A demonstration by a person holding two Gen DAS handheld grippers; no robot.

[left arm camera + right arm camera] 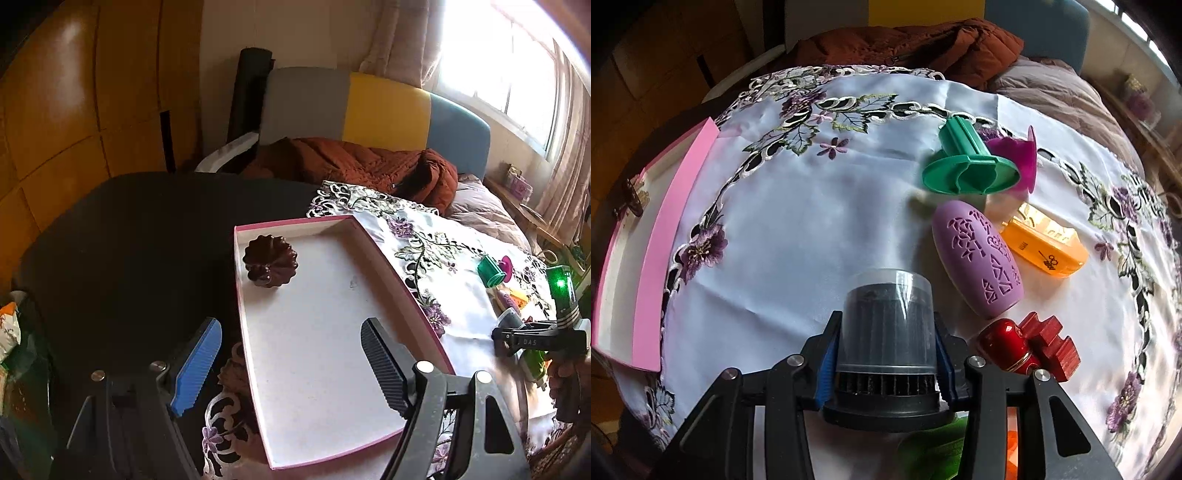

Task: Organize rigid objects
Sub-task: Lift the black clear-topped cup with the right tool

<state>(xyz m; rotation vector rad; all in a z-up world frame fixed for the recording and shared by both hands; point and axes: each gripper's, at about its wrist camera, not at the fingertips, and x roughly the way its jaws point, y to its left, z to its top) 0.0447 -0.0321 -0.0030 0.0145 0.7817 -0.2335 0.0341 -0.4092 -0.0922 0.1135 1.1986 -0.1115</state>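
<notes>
A pink-edged white box (332, 332) lies on the table with a dark brown fluted dish (270, 260) in its far left corner. My left gripper (291, 363) hovers open and empty over the box's near part. My right gripper (886, 363) is shut on a black ribbed cylinder with a clear cap (886, 332), held just above the embroidered cloth (798, 229). The right gripper also shows in the left wrist view (517, 336). The box's pink side (661, 258) is far left in the right wrist view.
Right of the held cylinder lie a purple patterned egg-shaped case (979, 258), an orange box (1045, 240), a green spool (967, 166), a magenta piece (1019, 155), a red bottle (1004, 343) and a red notched block (1052, 347). A bed with a brown jacket (354, 162) is behind.
</notes>
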